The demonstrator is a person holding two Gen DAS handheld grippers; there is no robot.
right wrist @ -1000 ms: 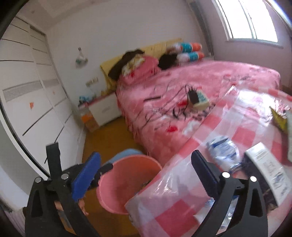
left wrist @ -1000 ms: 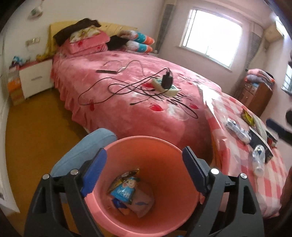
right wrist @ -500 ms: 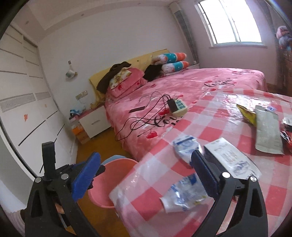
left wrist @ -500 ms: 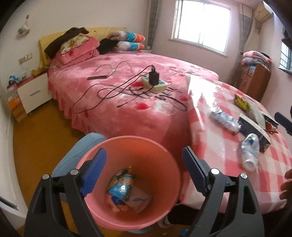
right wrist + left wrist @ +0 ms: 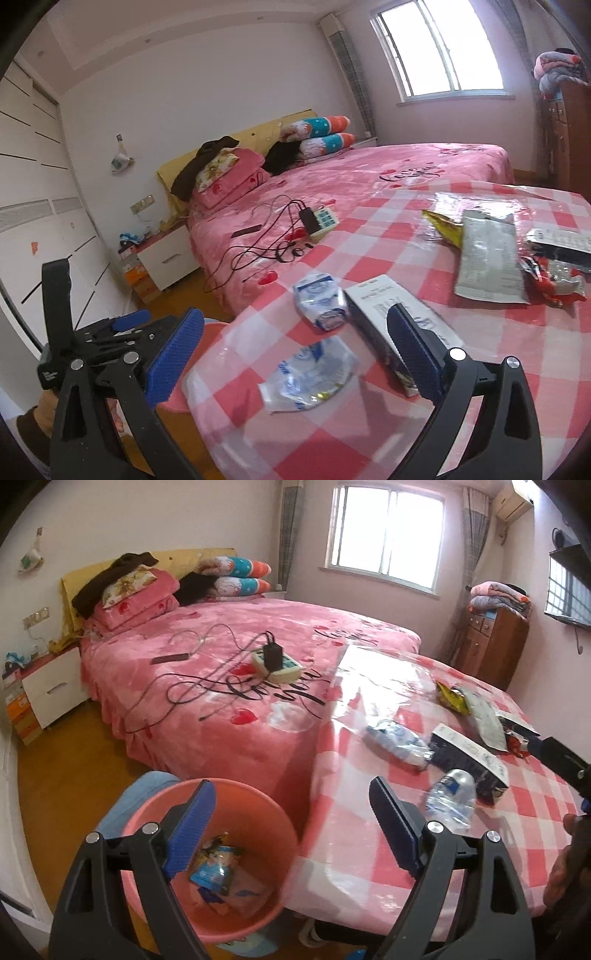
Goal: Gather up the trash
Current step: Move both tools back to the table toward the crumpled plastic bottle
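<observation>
The pink bin (image 5: 258, 812) stands on the floor by the table corner, low and left in the left wrist view, with wrappers (image 5: 214, 867) inside. My left gripper (image 5: 291, 805) hangs open over its right rim, holding nothing. On the red-checked table (image 5: 369, 236) lie a crushed bottle (image 5: 310, 376), a second bottle (image 5: 321, 299), a white-and-black box (image 5: 384, 317), a silver packet (image 5: 487, 258), a yellow wrapper (image 5: 443, 225) and a red wrapper (image 5: 554, 280). My right gripper (image 5: 295, 325) is open and empty above the crushed bottle. One finger (image 5: 554, 753) of it shows at the left view's right edge.
A pink bed (image 5: 229, 635) with a power strip (image 5: 277, 664) and cables lies beyond the table. A white nightstand (image 5: 48, 686) stands at the far left and a wooden dresser (image 5: 491, 646) at the back right. A blue stool (image 5: 129, 805) sits behind the bin.
Both views have swung right, from the bin toward the table. The left gripper has risen off the bin, which now sits lower left. The right gripper has come in over the bottles.
</observation>
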